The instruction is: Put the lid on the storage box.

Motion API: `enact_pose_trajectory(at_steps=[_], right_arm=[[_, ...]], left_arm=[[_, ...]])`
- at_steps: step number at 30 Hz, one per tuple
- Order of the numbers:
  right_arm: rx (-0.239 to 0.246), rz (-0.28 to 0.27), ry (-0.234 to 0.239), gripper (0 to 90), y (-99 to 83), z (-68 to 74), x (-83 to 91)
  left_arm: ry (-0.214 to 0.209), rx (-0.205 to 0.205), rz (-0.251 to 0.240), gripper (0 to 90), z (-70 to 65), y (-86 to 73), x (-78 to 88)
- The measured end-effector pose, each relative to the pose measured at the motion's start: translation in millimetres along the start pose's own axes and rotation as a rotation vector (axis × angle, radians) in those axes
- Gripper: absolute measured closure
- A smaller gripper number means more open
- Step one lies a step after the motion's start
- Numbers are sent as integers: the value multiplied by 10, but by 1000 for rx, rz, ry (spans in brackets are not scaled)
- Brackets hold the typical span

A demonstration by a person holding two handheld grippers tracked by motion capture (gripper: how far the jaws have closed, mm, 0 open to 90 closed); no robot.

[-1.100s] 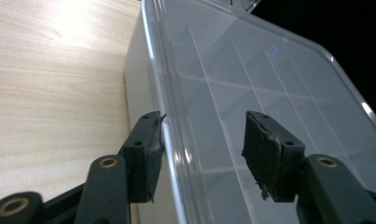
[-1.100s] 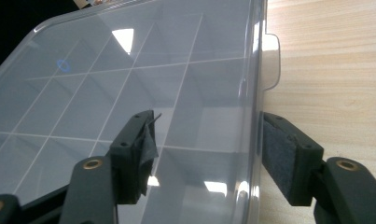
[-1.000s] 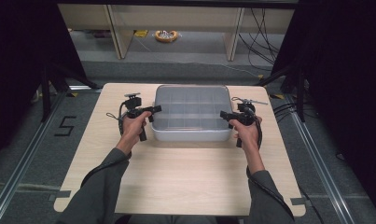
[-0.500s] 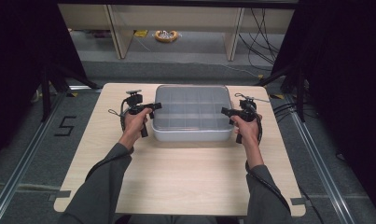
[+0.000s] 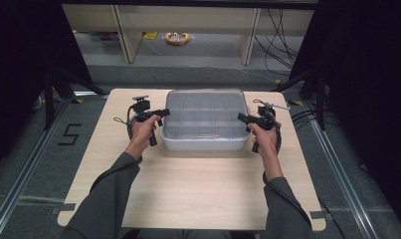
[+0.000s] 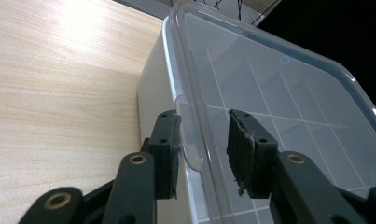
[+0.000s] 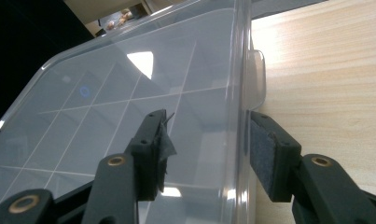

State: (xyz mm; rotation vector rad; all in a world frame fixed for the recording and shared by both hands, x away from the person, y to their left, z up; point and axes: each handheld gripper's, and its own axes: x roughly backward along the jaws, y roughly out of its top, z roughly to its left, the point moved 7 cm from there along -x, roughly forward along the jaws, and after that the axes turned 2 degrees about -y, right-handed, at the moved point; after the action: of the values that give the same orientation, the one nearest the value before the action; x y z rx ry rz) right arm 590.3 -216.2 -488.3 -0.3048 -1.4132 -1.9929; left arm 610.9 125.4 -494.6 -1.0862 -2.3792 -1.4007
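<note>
Nearest the camera in the high view, the person's two sleeved forearms come up over the wooden table (image 5: 198,194), one to each side of the storage box (image 5: 204,122), which serves here as the landmark. The box is a pale plastic tub with a clear lid (image 6: 288,107), and through the lid white dividers show, cutting the inside into compartments. It sits on the table's far half, about midway between the left and right edges.

At the box's left edge is the left gripper (image 6: 202,147). Its jaws have just been closing and now straddle the lid's rim there: one pad is outside, against the small clear tab on the lid's edge, the other over the lid's top. It looks clamped on that rim.

At the box's right edge is the right gripper (image 7: 209,149). Its jaws have also just been closing, and the lid's rim stands between them, but a gap shows at the inner pad, so they are still apart.

Beyond the box, past the table's far edge, lies a grey floor with wooden shelf legs (image 5: 119,32) and a yellow coil (image 5: 177,38).
</note>
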Motion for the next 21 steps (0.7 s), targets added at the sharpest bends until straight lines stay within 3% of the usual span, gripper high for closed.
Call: enact_pose_trajectory(at_steps=[2,4,5,6,7,11,13,14,15,17,21], right_arm=[[6,-2,-1,510,-2,-2,1],[-25,16,1,504,-21,36,20],[42,-10,-5,499,-4,-8,6],[47,-9,-4,496,-9,-9,8],[33,-9,4,495,-11,4,14],[22,-19,17,474,-10,7,35],[-27,1,18,472,-33,51,65],[-18,-3,23,471,-35,53,66],[37,-14,14,472,-28,7,57],[49,-15,6,469,-47,20,61],[13,10,8,460,-98,85,86]], left_arm=[[1,2,-5,627,-3,4,12],[0,10,0,627,-10,9,35],[-2,11,-2,627,-13,12,40],[-3,11,2,627,-14,12,45],[-2,-4,1,626,-10,18,51],[-13,13,-10,625,-42,39,79],[-17,5,-23,623,-44,50,84],[-17,5,-21,622,-43,50,85],[-16,8,-14,619,-36,47,88],[-16,6,-15,619,-27,44,85],[-9,18,-17,617,-5,33,77]])
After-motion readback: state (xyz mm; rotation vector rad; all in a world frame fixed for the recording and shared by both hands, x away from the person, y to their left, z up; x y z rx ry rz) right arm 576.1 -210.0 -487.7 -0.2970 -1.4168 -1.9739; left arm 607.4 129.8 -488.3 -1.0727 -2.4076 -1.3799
